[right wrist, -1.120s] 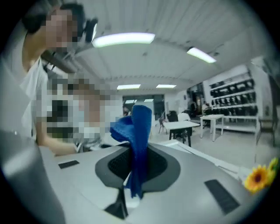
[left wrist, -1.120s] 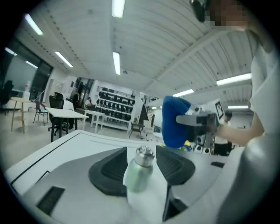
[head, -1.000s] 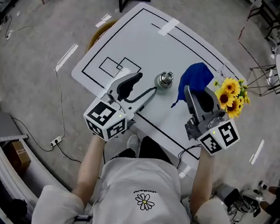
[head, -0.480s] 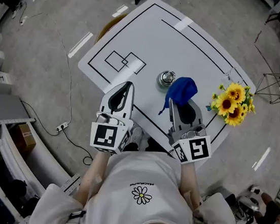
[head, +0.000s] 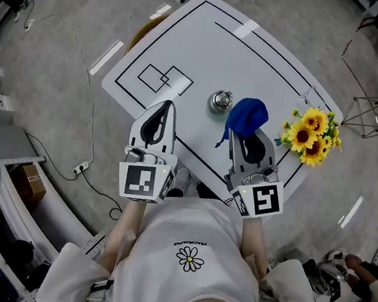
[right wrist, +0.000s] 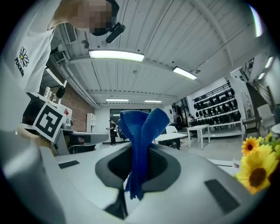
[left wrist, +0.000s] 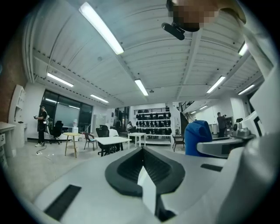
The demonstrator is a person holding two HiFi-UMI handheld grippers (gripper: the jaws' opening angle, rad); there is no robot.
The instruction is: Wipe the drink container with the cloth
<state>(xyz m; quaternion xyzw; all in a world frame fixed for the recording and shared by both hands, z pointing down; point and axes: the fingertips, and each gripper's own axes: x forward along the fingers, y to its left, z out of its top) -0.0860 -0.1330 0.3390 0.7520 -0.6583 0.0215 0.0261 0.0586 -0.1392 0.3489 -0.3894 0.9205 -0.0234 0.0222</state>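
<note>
The drink container (head: 220, 101), a small metal vessel with a lid, stands on the white table (head: 209, 53) ahead of and between both grippers. My right gripper (head: 238, 137) is shut on the blue cloth (head: 246, 113), which sticks up from its jaws just right of the container. In the right gripper view the cloth (right wrist: 142, 131) is pinched in the right gripper (right wrist: 137, 151) and points at the ceiling. My left gripper (head: 169, 105) is shut and empty, left of the container and apart from it. The left gripper view shows the left gripper (left wrist: 143, 152) tilted upward, with the cloth (left wrist: 197, 138) to its right.
A bunch of sunflowers (head: 310, 134) stands at the table's right edge, close to the right gripper. Black lines and a small double square (head: 164, 79) mark the tabletop. A yellow round seat (head: 139, 37) sits under the table's left edge. Cables and a power strip (head: 80, 168) lie on the floor.
The left gripper has shut and drawn back from the container. Both grippers have pulled toward the person and tipped upward, the right one still holding the cloth.
</note>
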